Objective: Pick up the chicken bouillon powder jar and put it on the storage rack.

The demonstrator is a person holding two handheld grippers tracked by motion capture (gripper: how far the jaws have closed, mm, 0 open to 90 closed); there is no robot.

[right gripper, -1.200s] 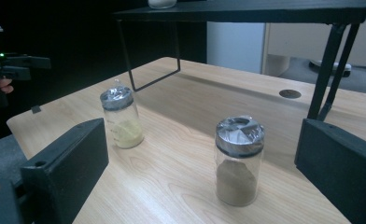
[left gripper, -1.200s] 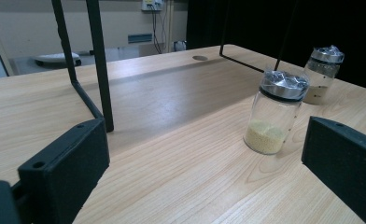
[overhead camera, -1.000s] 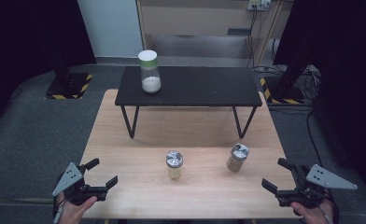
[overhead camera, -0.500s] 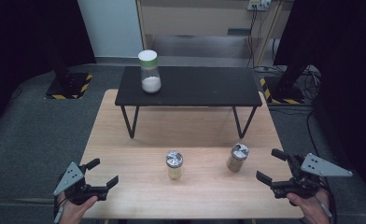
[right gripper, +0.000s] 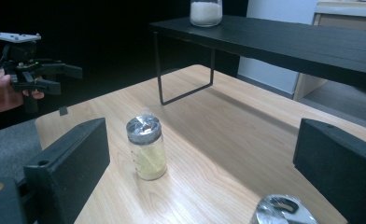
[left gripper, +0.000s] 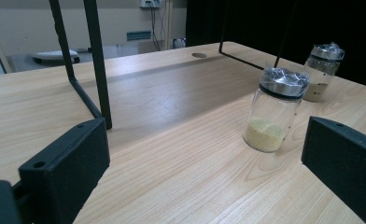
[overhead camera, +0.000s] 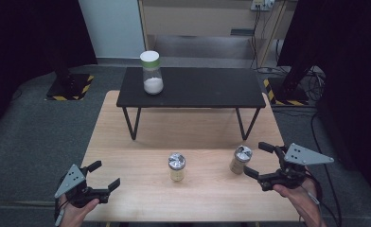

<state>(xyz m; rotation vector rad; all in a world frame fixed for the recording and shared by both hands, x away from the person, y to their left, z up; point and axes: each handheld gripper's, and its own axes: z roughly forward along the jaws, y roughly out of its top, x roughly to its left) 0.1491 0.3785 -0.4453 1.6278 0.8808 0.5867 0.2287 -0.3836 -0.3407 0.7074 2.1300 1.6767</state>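
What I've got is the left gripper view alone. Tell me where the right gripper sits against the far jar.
Observer: In the high view the right gripper is open just beside the far jar, with its fingers spread toward the jar and not closed on it.
Operator: Report what stands on the black shelf.
Observer: A third jar with white powder and a white lid stands near the left end of the black shelf.
Operator: Give me the left gripper's place on the table.
Observer: The left gripper is at the near left corner of the wooden table, well apart from the yellow-grain jar.
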